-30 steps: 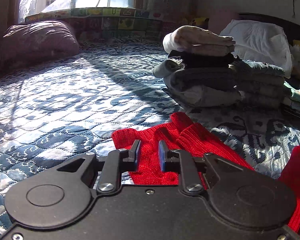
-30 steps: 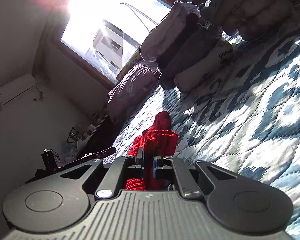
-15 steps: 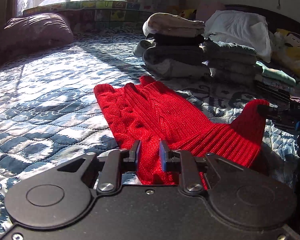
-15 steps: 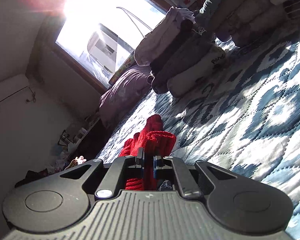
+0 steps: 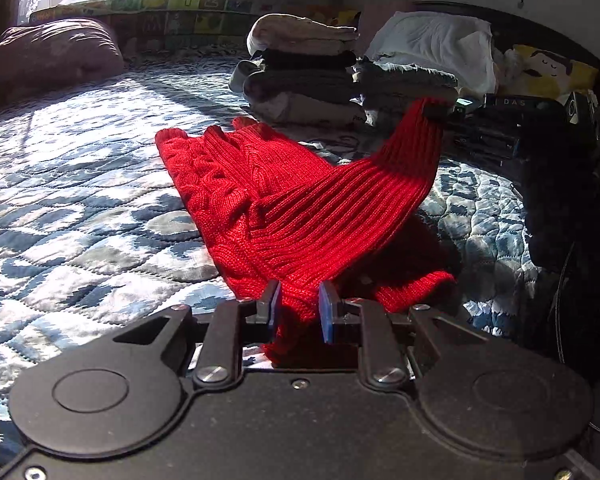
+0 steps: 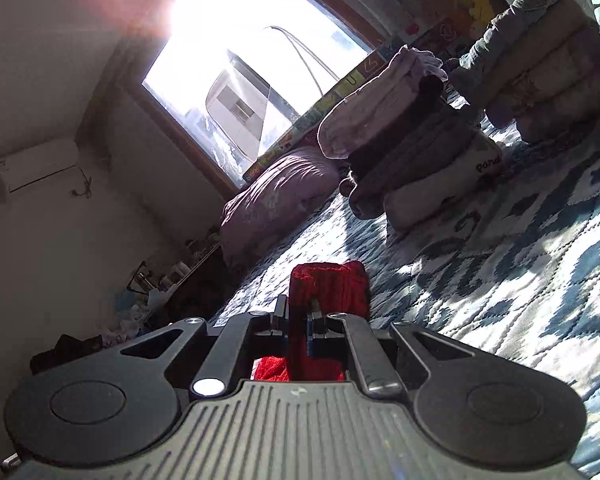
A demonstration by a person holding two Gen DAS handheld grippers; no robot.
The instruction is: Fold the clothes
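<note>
The red knit sweater (image 5: 284,200) lies on the quilted bed (image 5: 80,208). Since a second ago we have raised its ribbed hem clear of the quilt. Left gripper (image 5: 298,312) and right gripper (image 6: 298,320) each clamp a hem corner, so we judge the fold-over toward the far end can proceed.

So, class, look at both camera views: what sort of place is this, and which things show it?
Most likely a home bedroom: a bed with a blue patterned quilt, a pillow by the window, and stacks of folded clothes.
</note>
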